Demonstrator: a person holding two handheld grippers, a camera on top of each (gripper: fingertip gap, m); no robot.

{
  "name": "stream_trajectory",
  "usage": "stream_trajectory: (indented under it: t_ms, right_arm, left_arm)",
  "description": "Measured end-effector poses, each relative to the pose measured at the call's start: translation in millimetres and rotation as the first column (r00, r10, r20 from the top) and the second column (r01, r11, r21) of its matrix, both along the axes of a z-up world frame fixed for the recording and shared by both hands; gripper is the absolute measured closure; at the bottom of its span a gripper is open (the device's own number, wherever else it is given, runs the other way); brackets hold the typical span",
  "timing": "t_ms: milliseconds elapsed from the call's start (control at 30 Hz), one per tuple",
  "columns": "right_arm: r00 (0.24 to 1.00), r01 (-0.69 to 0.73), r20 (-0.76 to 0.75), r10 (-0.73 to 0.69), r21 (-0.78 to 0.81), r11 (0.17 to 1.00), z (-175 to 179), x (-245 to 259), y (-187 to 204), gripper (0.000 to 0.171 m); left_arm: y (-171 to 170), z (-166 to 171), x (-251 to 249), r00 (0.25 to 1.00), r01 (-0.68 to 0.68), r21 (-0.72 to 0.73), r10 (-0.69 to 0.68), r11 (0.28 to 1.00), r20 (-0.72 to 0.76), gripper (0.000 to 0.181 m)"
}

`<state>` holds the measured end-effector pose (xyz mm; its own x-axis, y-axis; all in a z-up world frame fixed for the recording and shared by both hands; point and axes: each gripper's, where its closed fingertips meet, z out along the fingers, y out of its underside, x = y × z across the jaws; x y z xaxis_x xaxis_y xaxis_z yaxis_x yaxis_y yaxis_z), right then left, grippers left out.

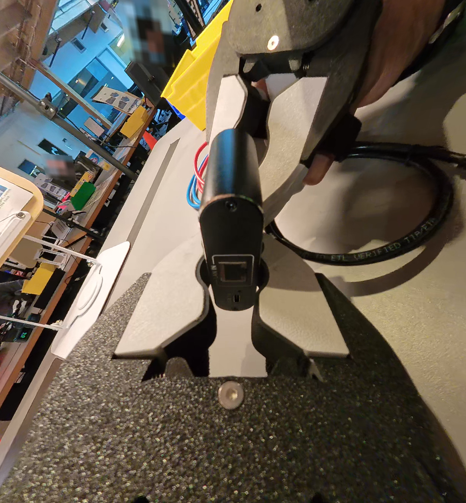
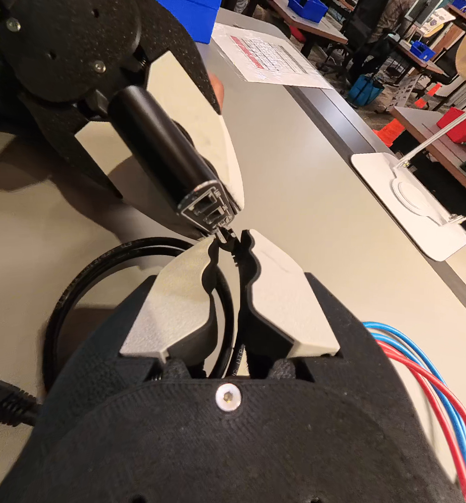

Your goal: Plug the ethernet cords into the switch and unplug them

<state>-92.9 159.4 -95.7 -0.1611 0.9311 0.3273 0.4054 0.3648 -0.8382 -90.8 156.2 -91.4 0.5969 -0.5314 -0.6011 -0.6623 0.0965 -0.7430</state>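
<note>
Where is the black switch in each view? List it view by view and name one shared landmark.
Left wrist view: switch at centre, clamped in the left gripper, one end facing the camera.
Right wrist view: switch upper left of centre, ports toward the right gripper.
Shared landmark: the black cable looped on the table.

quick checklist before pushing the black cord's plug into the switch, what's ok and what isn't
1. Left gripper shut on the switch: ok.
2. Right gripper shut on the black cord at its plug: ok.
3. Plug tip at the lowest port on the switch's end face: ok, touching or nearly.
4. Plug seated and latched: cannot tell.
5. Black cord slack, looped on the table: ok.
6. Red and blue cords out of the way: ok.
</note>
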Motion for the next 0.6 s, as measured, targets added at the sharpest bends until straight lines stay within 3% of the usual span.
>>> stream_trajectory:
  t_ms: [333,600]
  right_arm:
    - [0.999,-0.020,0.034,0.017,0.088,0.996,-2.6,1.8,-1.8,0.154]
    - [0.999,-0.003,0.049,0.002,0.029,1.000,-4.2,2.3,-0.4,0.154]
  left_arm:
    - [-1.4,-4.4,-1.6,0.998,-0.001,-0.008,0.000,1.000,-0.070,0.153]
    - [-0.4,-4.3,0.4,0.998,-0.009,-0.012,0.008,1.000,-0.056,0.153]
